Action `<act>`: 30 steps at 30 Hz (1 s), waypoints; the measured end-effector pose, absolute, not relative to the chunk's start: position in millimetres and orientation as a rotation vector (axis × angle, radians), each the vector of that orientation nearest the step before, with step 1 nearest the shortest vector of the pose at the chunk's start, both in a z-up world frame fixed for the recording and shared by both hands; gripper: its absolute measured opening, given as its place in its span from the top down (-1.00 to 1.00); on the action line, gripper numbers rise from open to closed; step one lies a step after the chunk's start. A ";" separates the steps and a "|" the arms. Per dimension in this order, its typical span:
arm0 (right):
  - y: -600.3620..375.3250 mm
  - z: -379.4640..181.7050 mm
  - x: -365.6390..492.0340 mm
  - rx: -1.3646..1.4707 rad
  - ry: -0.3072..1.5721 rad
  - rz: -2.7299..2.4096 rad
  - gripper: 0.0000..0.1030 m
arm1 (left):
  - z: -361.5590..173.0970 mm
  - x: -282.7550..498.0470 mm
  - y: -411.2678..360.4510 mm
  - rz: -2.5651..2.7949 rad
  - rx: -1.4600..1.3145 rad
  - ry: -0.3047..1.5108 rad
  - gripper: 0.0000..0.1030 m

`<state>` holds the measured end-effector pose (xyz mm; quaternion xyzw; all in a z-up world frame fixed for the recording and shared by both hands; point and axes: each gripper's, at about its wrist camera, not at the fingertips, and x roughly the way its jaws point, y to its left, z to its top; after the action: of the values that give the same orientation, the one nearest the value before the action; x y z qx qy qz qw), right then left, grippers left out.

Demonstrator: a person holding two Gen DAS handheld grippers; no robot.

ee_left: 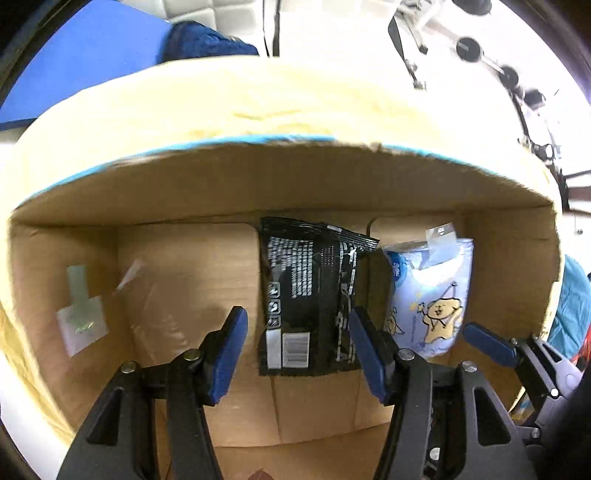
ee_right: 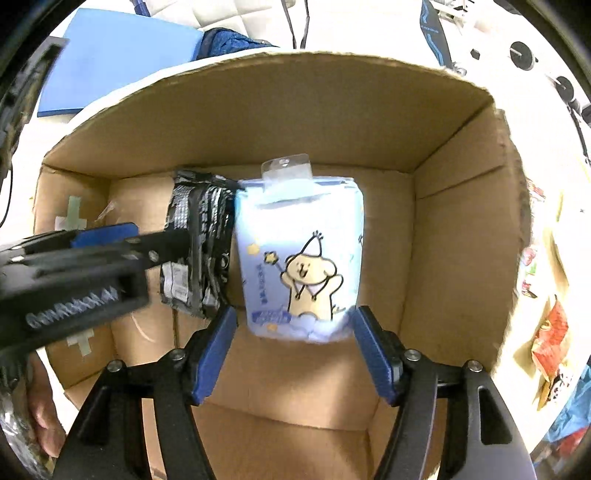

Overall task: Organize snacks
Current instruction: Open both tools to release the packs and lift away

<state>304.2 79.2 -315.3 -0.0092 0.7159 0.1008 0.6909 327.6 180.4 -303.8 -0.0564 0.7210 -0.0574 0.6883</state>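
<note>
An open cardboard box (ee_right: 454,229) fills both views, its plain brown floor creased along the flap seams and its left wall marked with strips of pale tape (ee_left: 79,317). Two snacks lie on the box floor near the far wall: a black packet (ee_left: 306,295) with white print and a barcode, and just to its right, touching or nearly so, a light blue pouch (ee_right: 303,258) printed with a cartoon animal in a pointed hat. The left tool (ee_left: 297,350) hangs over the black packet with its blue-padded fingers spread apart and nothing between them. The right tool (ee_right: 293,350) hangs over the near end of the blue pouch, its fingers likewise apart and clear of the pouch. Outside the box the counter (ee_right: 406,33) is white and brightly lit. A blue board (ee_right: 122,55) and a dark blue cloth (ee_right: 232,42) lie beyond the far wall, and more snack packets (ee_right: 550,343), red and orange, lie to the right of the box.
</note>
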 end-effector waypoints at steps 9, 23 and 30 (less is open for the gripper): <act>69.6 -285.2 278.6 -0.042 1.534 0.175 -0.77 | -257.8 273.4 213.9 -0.057 -0.150 1.483 -0.65; 55.8 -226.8 226.1 -0.023 1.425 0.163 -0.90 | -225.1 218.4 229.8 0.029 -0.141 1.347 -0.86; 52.3 -184.8 190.4 -0.015 1.354 0.183 -0.90 | -187.5 184.7 226.7 0.032 -0.119 1.289 -0.86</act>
<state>190.4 52.3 -184.8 -0.0069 0.6256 0.0845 0.7756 184.7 226.7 -187.5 -0.0554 0.6004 0.0147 0.7977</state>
